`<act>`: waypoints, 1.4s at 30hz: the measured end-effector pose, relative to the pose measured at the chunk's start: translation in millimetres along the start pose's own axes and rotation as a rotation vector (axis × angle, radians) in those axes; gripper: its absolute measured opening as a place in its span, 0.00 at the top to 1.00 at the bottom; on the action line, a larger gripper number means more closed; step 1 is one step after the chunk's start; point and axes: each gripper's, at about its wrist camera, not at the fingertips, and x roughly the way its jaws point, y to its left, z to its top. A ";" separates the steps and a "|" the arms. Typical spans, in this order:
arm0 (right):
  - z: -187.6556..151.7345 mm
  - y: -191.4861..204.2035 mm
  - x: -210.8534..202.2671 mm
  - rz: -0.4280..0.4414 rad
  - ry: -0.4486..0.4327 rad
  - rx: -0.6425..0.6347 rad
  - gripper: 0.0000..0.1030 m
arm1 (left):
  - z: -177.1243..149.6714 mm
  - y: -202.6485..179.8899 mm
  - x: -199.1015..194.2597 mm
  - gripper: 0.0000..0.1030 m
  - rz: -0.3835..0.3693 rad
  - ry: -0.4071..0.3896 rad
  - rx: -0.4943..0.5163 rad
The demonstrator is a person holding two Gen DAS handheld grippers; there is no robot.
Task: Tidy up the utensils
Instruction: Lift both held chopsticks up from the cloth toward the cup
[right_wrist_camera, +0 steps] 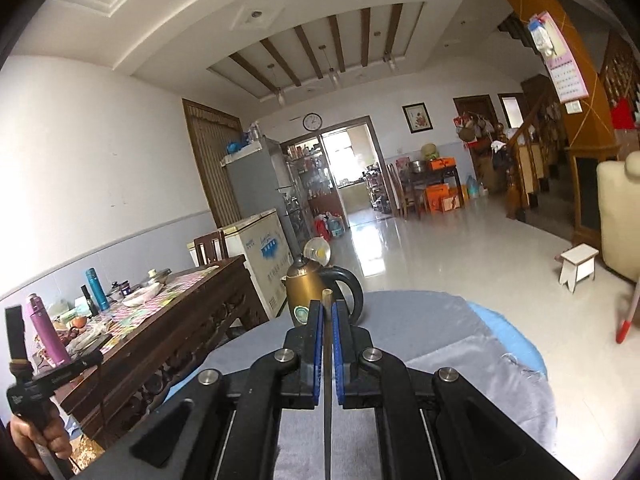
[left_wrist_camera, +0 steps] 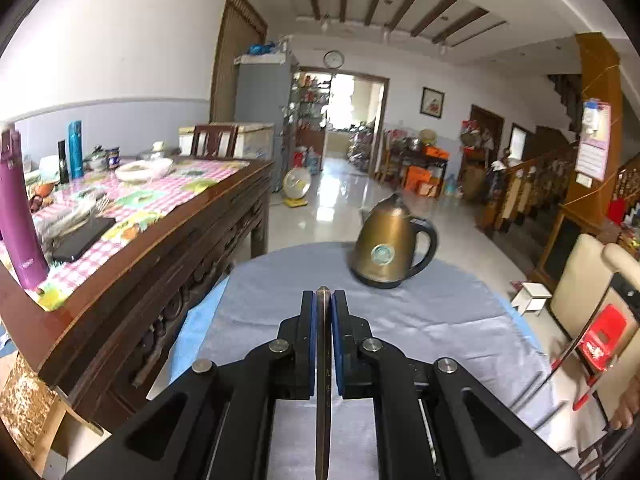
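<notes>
A: Starting at our left gripper: the jaws are clamped on a thin dark utensil, held edge-on between the blue pads. Its pointed tip pokes just past them.

B: Same on our right gripper. The jaws are closed on a slim utensil handle, squared pale end sticking up beyond the pads. We can't tell which kind of utensil either one is; only narrow edges show.

A: Both look flat, long and metallic, the left one brownish with faint markings along it. They should be rigid and easy to keep straight in a pinch like this.

B: Both are lifted above the bench, over its grey-blue cloth. The only thing standing there is the bronze kettle, near the far edge.

A: No tray, holder or drawer shows in either view, so we judge the sorting is midway at best: two pieces picked up, none visibly put away.

B: The long wooden table at left carries bottles, bowls and clutter, well apart from us. What's left is finding where these two go and setting them down there
</notes>
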 end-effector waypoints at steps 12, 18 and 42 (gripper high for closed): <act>14.6 21.3 -45.2 -0.008 -0.004 -0.093 0.95 | 3.6 -16.4 -52.1 0.93 -0.164 -0.020 -0.099; 24.1 32.5 -72.9 0.023 -0.051 -0.118 0.95 | -0.1 -27.9 -59.5 0.93 -0.215 -0.025 -0.120; 24.4 74.1 -92.8 0.097 -0.052 -0.188 0.95 | -20.8 -62.6 -64.6 0.93 -0.105 -0.080 0.005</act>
